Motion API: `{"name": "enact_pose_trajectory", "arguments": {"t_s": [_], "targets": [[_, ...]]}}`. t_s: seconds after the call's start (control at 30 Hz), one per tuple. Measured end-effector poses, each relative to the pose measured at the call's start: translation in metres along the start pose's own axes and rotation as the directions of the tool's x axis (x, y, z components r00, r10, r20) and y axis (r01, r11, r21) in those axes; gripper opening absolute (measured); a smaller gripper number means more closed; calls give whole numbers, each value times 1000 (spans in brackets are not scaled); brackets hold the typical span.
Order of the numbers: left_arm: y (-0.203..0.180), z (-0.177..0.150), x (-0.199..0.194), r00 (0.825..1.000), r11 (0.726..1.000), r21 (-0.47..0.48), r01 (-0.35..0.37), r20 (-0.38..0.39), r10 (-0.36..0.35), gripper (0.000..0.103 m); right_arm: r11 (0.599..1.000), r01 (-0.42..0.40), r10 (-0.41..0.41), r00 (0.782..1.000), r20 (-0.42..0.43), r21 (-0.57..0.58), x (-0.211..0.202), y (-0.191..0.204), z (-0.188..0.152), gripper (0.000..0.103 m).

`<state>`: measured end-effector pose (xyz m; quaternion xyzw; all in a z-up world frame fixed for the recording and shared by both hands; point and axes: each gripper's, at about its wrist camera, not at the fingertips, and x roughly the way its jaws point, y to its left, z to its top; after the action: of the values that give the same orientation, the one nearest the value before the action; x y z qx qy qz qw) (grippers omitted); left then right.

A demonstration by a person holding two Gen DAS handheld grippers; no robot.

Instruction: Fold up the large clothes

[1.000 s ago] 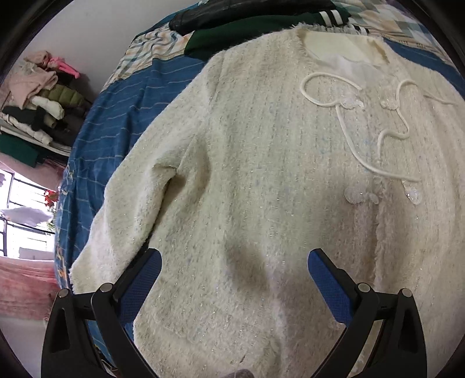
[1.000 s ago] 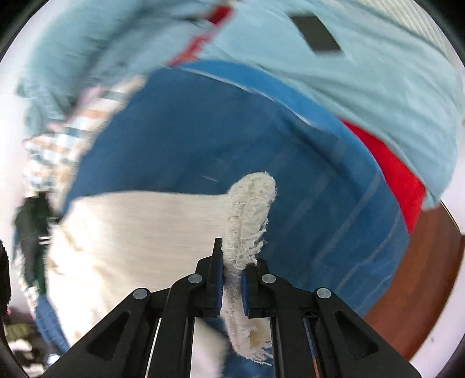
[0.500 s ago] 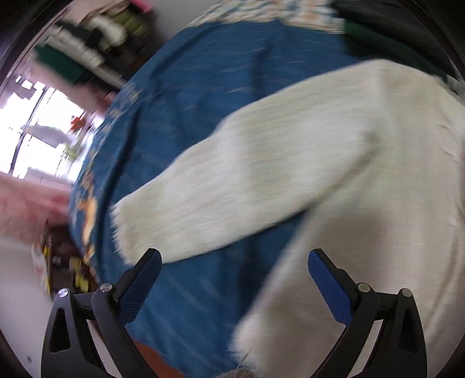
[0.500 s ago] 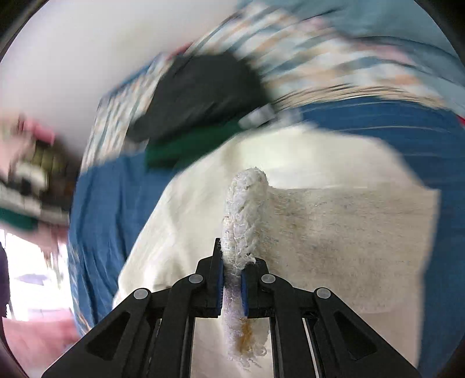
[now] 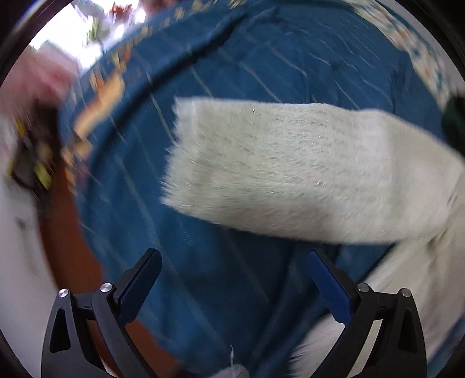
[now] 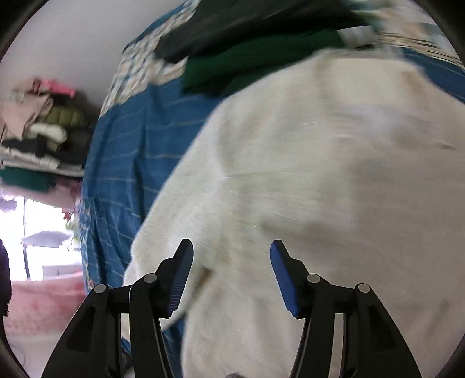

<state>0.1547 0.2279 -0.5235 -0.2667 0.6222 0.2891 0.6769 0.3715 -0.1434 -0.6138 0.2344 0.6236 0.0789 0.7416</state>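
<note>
A cream fuzzy jacket (image 6: 319,174) lies spread on a blue striped bedspread (image 5: 232,290). In the left wrist view its sleeve (image 5: 290,174) lies flat across the bedspread, cuff end towards the left. My left gripper (image 5: 232,273) is open and empty, above bare bedspread just short of the sleeve. My right gripper (image 6: 231,261) is open and empty, directly above the jacket's body. Both views are motion-blurred.
A dark green garment (image 6: 255,52) and a black one (image 6: 232,23) lie at the bed's far end. A stack of folded clothes (image 6: 37,136) stands at the left by the wall. The bed's brown wooden edge (image 5: 72,238) and white floor show at left.
My right gripper has opened and let go of the jacket sleeve it was holding, now laid over the body. My left gripper has swung left towards the other sleeve, still open.
</note>
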Motion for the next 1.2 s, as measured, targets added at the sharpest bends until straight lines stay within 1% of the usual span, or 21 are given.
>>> {"name": "enact_pose_trajectory", "arguments": {"t_s": [0.1,0.17,0.2,0.23,0.27,0.3,0.37,0.4,0.5,0.57,0.6,0.63,0.7,0.8,0.87,0.9,0.93,0.97,1.03,1.1,1.2], "targets": [[2,22,32,984,974,-161,160,-52,-171,101,996,76,-75,997,-33,36,-17,-28,-21,57],[1,44,52,976,950,-241,201,-34,-215,90,991,121,-118,991,-58,55,-15,-52,-24,57],[2,53,57,978,945,-263,194,-25,-208,81,987,145,-141,988,-68,63,-11,-58,-27,57],[2,64,62,982,942,-286,175,-12,-186,70,986,155,-150,986,-76,65,-24,-71,-31,57],[1,80,63,989,943,-299,146,24,-145,61,982,177,-171,982,-82,66,-19,-74,-32,57],[1,89,62,992,947,-297,124,42,-116,38,980,187,-181,980,-82,67,-17,-78,-35,57],[0,115,54,991,953,-281,109,102,-83,21,979,189,-183,979,-85,71,-1,-74,-32,57],[-2,125,49,989,955,-274,112,126,-79,18,981,182,-176,981,-87,73,5,-68,-28,57],[-13,153,29,978,970,-214,119,192,-78,14,991,118,-112,990,-81,69,43,-40,-15,57],[-26,167,12,969,983,-147,113,236,-76,13,991,115,-106,987,-117,70,72,-23,-8,41],[-35,174,0,961,989,-101,105,267,-75,12,990,104,-90,984,-154,90,97,-12,-6,26],[-42,179,-11,952,994,-57,95,297,-74,12,988,121,-104,980,-169,95,112,-2,-4,25],[-54,182,-32,932,997,24,69,355,-73,12,979,201,-192,967,-168,41,125,21,1,25],[-67,166,-56,905,992,126,27,418,-78,12,977,209,-199,962,-187,34,121,23,4,24],[-87,156,-79,882,979,201,-23,465,-74,12,944,329,-326,931,-166,-5,99,22,4,27],[-86,142,-83,872,973,226,-43,484,-74,11,916,400,-399,907,-136,-26,88,21,4,44],[-92,138,-92,858,965,256,-63,508,-78,11,875,483,-484,870,-93,-39,73,18,3,72],[-103,129,-103,838,952,290,-95,539,-81,11,839,542,-544,838,-47,-38,57,12,0,83],[-122,113,-114,814,928,347,-137,573,-94,11,810,587,-587,810,-14,-21,39,-2,-3,87],[-140,94,-124,798,907,389,-164,593,-110,10,810,586,-586,810,-14,7,27,-20,-7,87],[-172,58,-135,788,871,454,-189,600,-141,10,833,552,-552,834,-16,46,11,-51,-11,87]]}}
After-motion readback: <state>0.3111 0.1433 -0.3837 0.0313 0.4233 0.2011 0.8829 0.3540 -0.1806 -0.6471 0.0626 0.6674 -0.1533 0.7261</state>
